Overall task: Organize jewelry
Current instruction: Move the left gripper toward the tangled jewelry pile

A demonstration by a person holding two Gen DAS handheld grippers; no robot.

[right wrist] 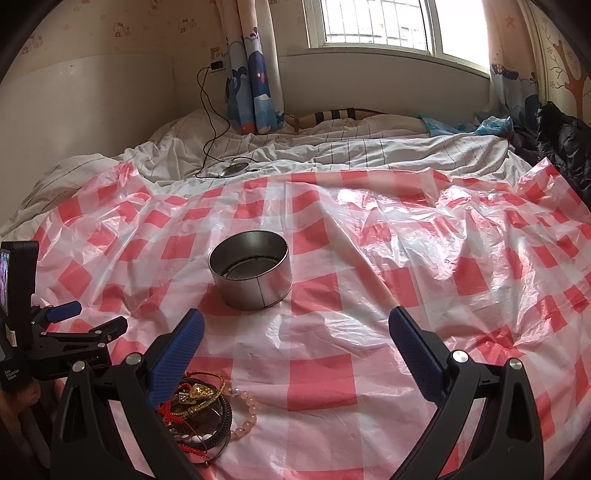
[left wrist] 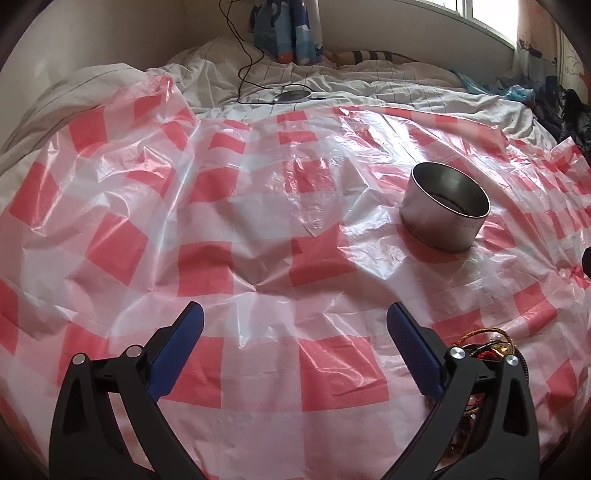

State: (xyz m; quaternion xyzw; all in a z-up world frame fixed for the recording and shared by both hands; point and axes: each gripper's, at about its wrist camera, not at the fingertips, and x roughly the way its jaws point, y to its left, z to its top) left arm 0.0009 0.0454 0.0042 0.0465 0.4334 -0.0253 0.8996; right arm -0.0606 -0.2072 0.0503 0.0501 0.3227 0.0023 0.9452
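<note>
Left wrist view first: the left gripper (left wrist: 295,317) hangs low over a bed spread with a red-and-white checked plastic sheet (left wrist: 207,221). Its blue-padded fingers (left wrist: 181,343) stand wide apart with nothing between them, only crinkled plastic below. Ahead and to the right sits a round metal tin (left wrist: 445,212), open-topped and upright on the sheet, well apart from the fingers. Down at the lower right, a heap of jewelry (left wrist: 487,345) shows partly behind the right-hand finger: a braided gold-brown cord and some red beads, the rest hidden by the black frame. Beyond the sheet lies a rumpled white duvet (left wrist: 369,85) with thin dark lines, and on it a flat round grey disc (left wrist: 291,96) with a black cable (left wrist: 243,55) running up the wall.

Right wrist view: the right gripper (right wrist: 295,319) is likewise spread wide and holds nothing. The tin (right wrist: 251,269) stands ahead and slightly left, between the two fingertips but farther out, its inside dark; I cannot tell whether anything lies in it. The jewelry pile (right wrist: 201,413) sits just beside and partly under the left-hand finger (right wrist: 177,354): a pale pink bead bracelet (right wrist: 246,410), dark braided cords, red string, a gold-coloured piece. At the far left edge the left gripper (right wrist: 83,314) appears, fingers apart, near the pile. A whale-print curtain (right wrist: 255,74) hangs under the window (right wrist: 373,22).
</note>
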